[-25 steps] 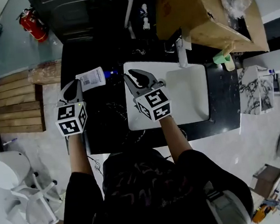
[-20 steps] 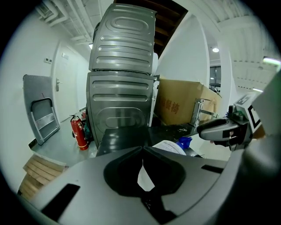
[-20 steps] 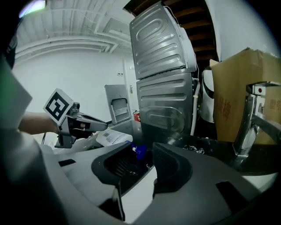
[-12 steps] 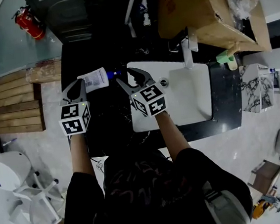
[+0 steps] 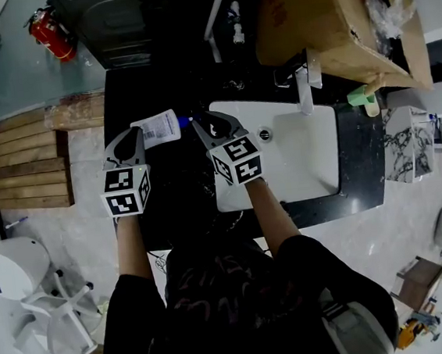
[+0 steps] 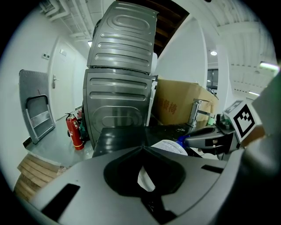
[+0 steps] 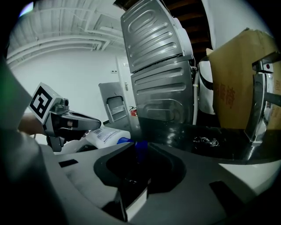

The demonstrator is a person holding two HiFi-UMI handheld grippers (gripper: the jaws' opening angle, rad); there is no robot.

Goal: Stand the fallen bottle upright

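Note:
A white bottle (image 5: 157, 127) with a printed label and a blue cap (image 5: 185, 122) lies on its side on the black counter (image 5: 169, 201), cap towards the sink. My right gripper (image 5: 198, 123) has its jaws closing on that cap, and in the right gripper view the blue cap (image 7: 140, 149) fills the narrow gap between the tips. My left gripper (image 5: 135, 132) rests at the bottle's base end with its tips together. Past those tips, the left gripper view shows the bottle (image 6: 169, 147) and the right gripper (image 6: 210, 137).
A white sink (image 5: 314, 162) with a chrome tap (image 5: 303, 85) lies right of the bottle. A cardboard box (image 5: 330, 19) overhangs the back right. A grey machine (image 6: 120, 88) stands behind the counter. On the floor at left are a fire extinguisher (image 5: 50, 31) and wooden planks (image 5: 27, 161).
My right gripper has moved left from over the sink's corner to the bottle's blue cap, with its jaws spread half a second ago and narrower now. The left gripper and bottle stayed put.

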